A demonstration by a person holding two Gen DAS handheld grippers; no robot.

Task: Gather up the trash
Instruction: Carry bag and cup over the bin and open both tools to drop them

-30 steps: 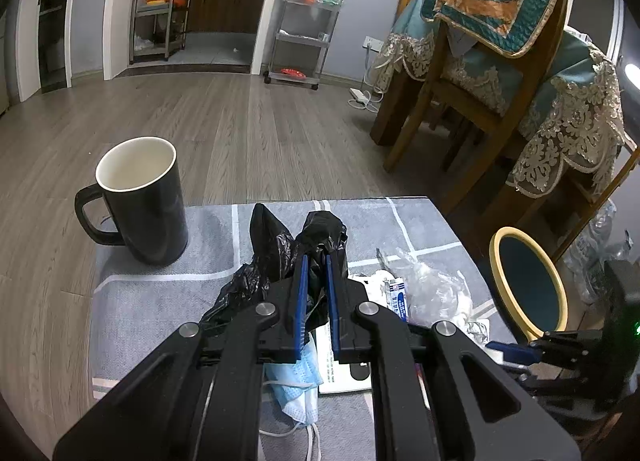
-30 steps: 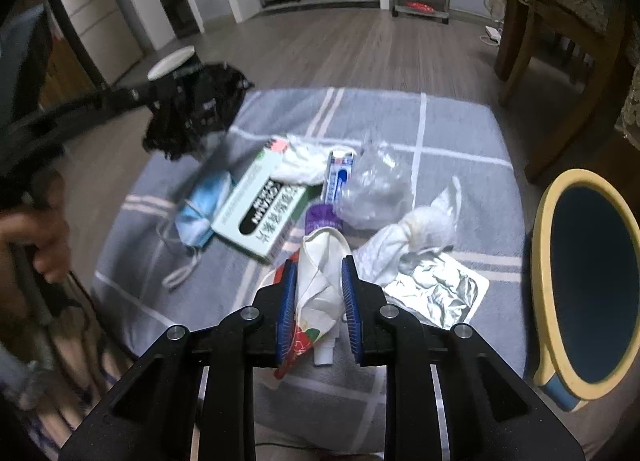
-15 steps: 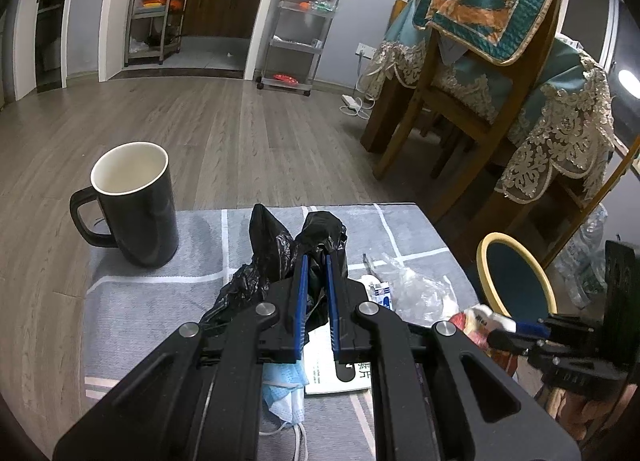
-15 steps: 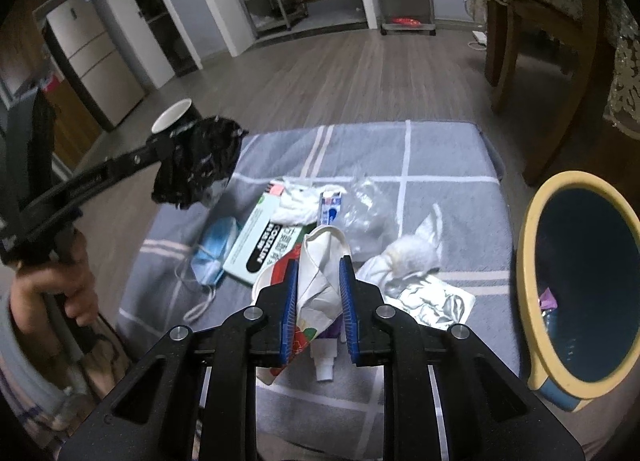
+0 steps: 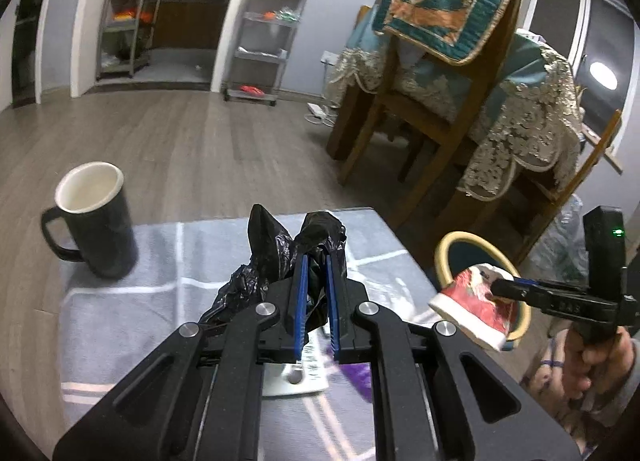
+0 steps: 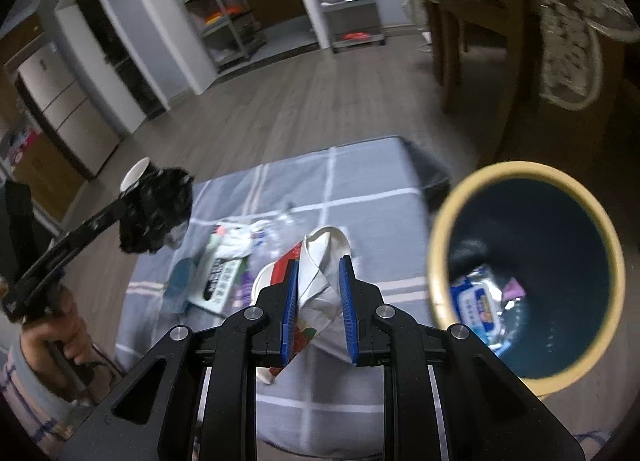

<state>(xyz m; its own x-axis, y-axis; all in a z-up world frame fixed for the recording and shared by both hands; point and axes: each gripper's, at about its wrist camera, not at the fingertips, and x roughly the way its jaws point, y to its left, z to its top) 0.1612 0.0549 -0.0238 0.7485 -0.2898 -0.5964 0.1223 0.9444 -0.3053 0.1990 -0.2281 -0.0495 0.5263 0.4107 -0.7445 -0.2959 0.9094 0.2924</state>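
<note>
My left gripper [image 5: 315, 261] is shut on a crumpled black plastic bag [image 5: 280, 245], held above the grey checked mat [image 5: 132, 317]; the bag also shows in the right wrist view [image 6: 154, 213]. My right gripper [image 6: 319, 265] is shut on a crushed red-and-white paper cup [image 6: 316, 261], lifted above the mat and just left of the yellow-rimmed blue bin [image 6: 448, 217]. The cup also shows in the left wrist view [image 5: 474, 301] in front of the bin [image 5: 444, 257]. Trash lies inside the bin.
A black mug [image 5: 96, 217] stands at the mat's far left corner. A white box [image 6: 220, 281], a blue mask [image 6: 180, 281] and clear plastic [image 6: 276, 233] lie on the mat [image 6: 360, 189]. Wooden chairs with lace covers [image 5: 460, 101] stand behind the bin.
My right gripper has lifted the paper cup off the mat and carried it right, towards the bin. My left gripper has held the black bag almost still.
</note>
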